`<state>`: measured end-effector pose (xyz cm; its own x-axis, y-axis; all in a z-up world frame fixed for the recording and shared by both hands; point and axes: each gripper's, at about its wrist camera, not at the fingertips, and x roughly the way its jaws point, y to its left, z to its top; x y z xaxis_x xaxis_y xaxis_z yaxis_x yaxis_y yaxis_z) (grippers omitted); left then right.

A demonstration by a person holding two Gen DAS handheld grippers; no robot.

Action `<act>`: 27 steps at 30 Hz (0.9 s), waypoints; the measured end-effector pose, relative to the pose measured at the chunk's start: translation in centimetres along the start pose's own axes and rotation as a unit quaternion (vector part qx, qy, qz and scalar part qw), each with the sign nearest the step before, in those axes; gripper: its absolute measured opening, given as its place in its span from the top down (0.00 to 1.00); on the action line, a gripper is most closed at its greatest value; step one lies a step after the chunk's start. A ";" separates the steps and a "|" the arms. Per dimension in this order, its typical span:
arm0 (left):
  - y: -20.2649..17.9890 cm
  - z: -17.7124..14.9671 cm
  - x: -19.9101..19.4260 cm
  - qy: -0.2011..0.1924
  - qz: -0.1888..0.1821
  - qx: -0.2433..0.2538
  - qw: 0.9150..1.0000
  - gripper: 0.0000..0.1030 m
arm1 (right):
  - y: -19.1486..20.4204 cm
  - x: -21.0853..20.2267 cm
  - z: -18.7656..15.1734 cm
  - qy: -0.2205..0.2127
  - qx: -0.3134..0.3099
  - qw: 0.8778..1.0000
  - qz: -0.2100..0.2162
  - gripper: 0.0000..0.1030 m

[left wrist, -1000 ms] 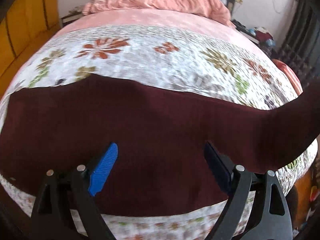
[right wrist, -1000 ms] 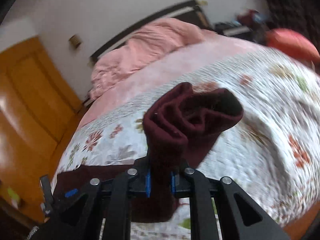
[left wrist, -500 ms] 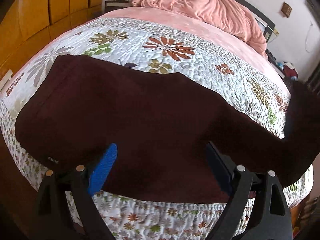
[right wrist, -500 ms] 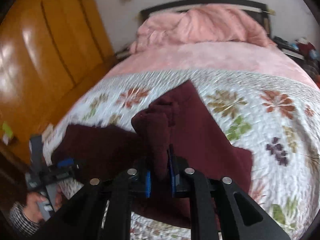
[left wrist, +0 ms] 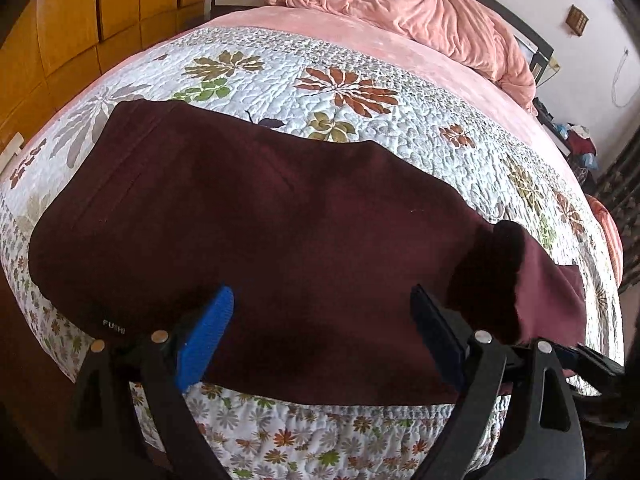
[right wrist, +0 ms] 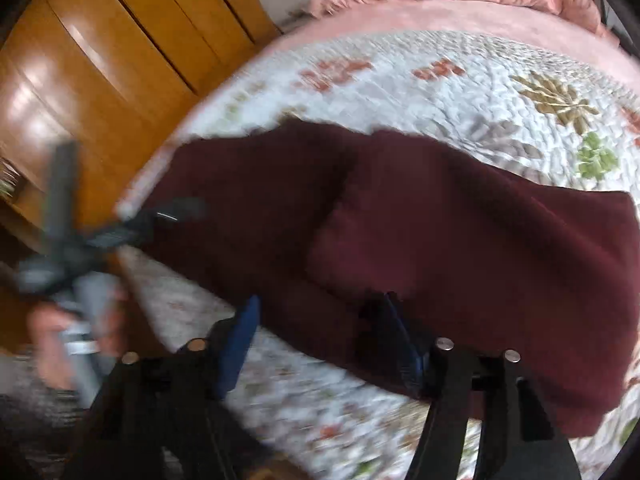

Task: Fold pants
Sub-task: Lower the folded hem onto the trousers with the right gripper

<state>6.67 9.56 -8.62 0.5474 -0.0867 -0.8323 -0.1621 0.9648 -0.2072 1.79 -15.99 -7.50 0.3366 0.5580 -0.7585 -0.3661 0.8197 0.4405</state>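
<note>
The dark red pants (left wrist: 280, 216) lie flat on the flowered quilt (left wrist: 360, 92) near the front edge of the bed, long axis running left to right along that edge. The waistband end, with a small label, points left; on the right the leg end is doubled back over the rest, so the first fold looks laid down.

The left gripper (left wrist: 320, 344) hovers over the near edge with its jaws spread wide, nothing between them. The right gripper (right wrist: 320, 344) has jaws that are opening; the cloth lies under them, not pinched.

The fabric looks soft, limp and light, likely to sag and crease when lifted, yet not slippery. A thick edge would probably give the surest hold: the folded edge on the right, or the waistband on the left.
</note>
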 end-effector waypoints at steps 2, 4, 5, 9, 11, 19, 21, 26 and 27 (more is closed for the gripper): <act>0.3 -0.1 0.1 0.001 -0.002 -0.006 1.000 0.13 | 0.6 -1.7 -0.1 -0.020 -0.010 1.000 -0.001 0.37; 0.5 -0.1 0.3 0.003 -0.004 -0.011 1.000 0.13 | 1.1 -2.3 0.2 -0.027 -0.022 0.999 -0.014 0.37; 0.5 -0.1 0.3 0.003 -0.004 -0.011 1.000 0.13 | 1.2 -2.2 0.4 -0.024 -0.022 0.999 -0.019 0.37; 0.3 -0.1 0.4 0.003 -0.003 -0.005 1.000 0.12 | 2.0 0.1 1.0 0.005 -0.059 0.996 -0.073 0.37; 0.3 -0.2 0.4 0.004 -0.004 -0.004 1.000 0.12 | 2.2 1.5 1.1 0.019 -0.067 0.994 -0.082 0.37; 0.4 -0.3 0.5 0.005 -0.007 -0.003 1.000 0.11 | 1.3 4.0 0.8 0.036 -0.060 0.992 -0.101 0.54; 0.3 -0.3 0.7 0.004 -0.005 0.000 1.000 0.10 | 0.8 3.6 1.2 0.029 -0.043 0.995 -0.083 0.73; 0.4 -0.4 0.8 0.003 -0.005 0.004 1.000 0.10 | 0.0 2.9 1.9 0.026 -0.012 0.998 -0.051 0.81; 0.4 -0.4 0.8 0.003 -0.006 0.004 1.000 0.10 | 0.3 2.6 2.0 0.022 -0.013 0.999 -0.047 0.81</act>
<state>6.70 9.74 -9.59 0.5443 -0.0992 -0.8330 -0.1499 0.9655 -0.2129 4.31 -14.01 -8.38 0.3326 0.4729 -0.8159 -0.3578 0.8638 0.3547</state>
